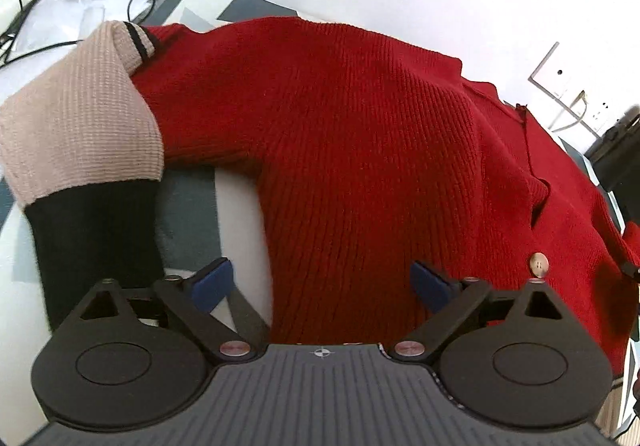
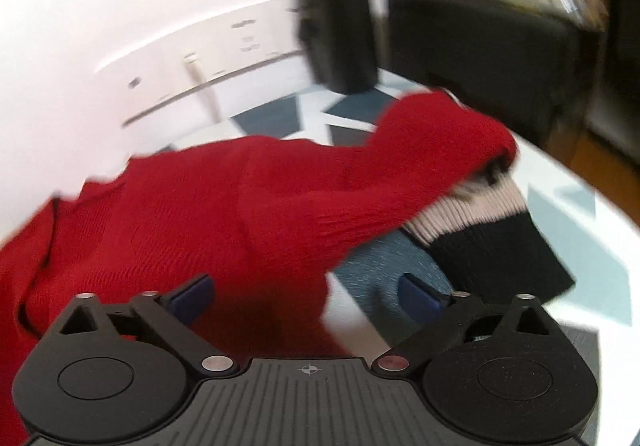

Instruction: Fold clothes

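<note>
Red knit sweater (image 1: 360, 134) lies spread flat on patterned tabletop (image 2: 580, 214), sleeves out w/ beige-black cuffs (image 2: 492, 238) toward the edges, prob. laid ready for folding. L gripper (image 1: 322, 286) & R gripper (image 2: 308, 296) hover over it, jaws spread, holding nothing.

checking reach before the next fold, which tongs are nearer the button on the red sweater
Left. The button lies just beyond the left tongs' right-hand finger, on the red sweater. The right tongs hover over a sleeve; no button shows there.
</note>
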Available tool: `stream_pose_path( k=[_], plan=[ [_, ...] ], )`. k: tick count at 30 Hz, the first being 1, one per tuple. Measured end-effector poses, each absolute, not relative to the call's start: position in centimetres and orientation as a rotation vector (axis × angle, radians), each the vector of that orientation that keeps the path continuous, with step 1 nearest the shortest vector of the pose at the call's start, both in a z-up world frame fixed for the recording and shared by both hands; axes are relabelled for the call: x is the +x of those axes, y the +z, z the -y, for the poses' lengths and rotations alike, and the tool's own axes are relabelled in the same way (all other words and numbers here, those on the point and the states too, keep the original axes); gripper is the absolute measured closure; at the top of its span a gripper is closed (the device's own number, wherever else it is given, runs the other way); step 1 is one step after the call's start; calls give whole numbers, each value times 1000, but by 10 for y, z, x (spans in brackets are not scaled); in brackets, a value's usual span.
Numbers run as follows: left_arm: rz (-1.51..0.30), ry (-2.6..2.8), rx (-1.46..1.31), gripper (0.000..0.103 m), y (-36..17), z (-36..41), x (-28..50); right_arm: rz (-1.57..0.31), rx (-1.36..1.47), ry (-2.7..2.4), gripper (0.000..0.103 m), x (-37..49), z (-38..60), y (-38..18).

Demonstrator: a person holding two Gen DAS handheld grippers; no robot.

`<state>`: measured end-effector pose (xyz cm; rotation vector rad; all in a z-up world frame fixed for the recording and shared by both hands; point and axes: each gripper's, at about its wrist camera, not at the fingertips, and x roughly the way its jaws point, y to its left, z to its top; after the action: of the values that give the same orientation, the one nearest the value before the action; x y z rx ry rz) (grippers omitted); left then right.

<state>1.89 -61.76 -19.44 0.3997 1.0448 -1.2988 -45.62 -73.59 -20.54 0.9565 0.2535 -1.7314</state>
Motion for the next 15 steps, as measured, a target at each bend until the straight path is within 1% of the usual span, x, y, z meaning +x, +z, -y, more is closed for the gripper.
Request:
stream_pose_path(
  k=[1,2,3,4,5,8,9,10,11,12,13,14,15],
  plan=[
    [-1051,-1306,391,20,-198,620,18,-228,1000,-1724,27,-464,736,-208],
    [-1046,-1312,381,22,-198,620,18,-213,1026,-1702,34,-467,736,-212],
    [-1039,-1318,372,29,-198,619,17,-201,1049,-1679,42,-471,736,-215],
    [-1033,-1324,363,42,-198,618,16,-204,1055,-1644,47,-469,736,-216],
    [-1035,-1321,358,49,-198,618,16,-209,1058,-1607,52,-467,736,-216],
    [-1050,-1318,334,65,-199,615,17,-265,1063,-1525,49,-456,738,-219],
    [-1071,-1320,319,76,-200,613,19,-292,1062,-1517,50,-452,739,-221],
    [-1088,-1321,303,82,-200,612,21,-314,1045,-1516,51,-448,738,-221],
    [-1104,-1321,286,84,-200,610,22,-335,1024,-1517,64,-445,737,-222],
    [-1103,-1314,283,87,-198,609,24,-353,1015,-1522,80,-444,736,-220],
    [-1098,-1310,284,89,-196,605,23,-371,1009,-1529,89,-443,734,-219],
    [-1091,-1309,282,89,-192,601,24,-359,1021,-1528,93,-446,732,-216],
    [-1083,-1312,281,90,-189,597,25,-324,1051,-1519,94,-453,727,-213]
  ],
)
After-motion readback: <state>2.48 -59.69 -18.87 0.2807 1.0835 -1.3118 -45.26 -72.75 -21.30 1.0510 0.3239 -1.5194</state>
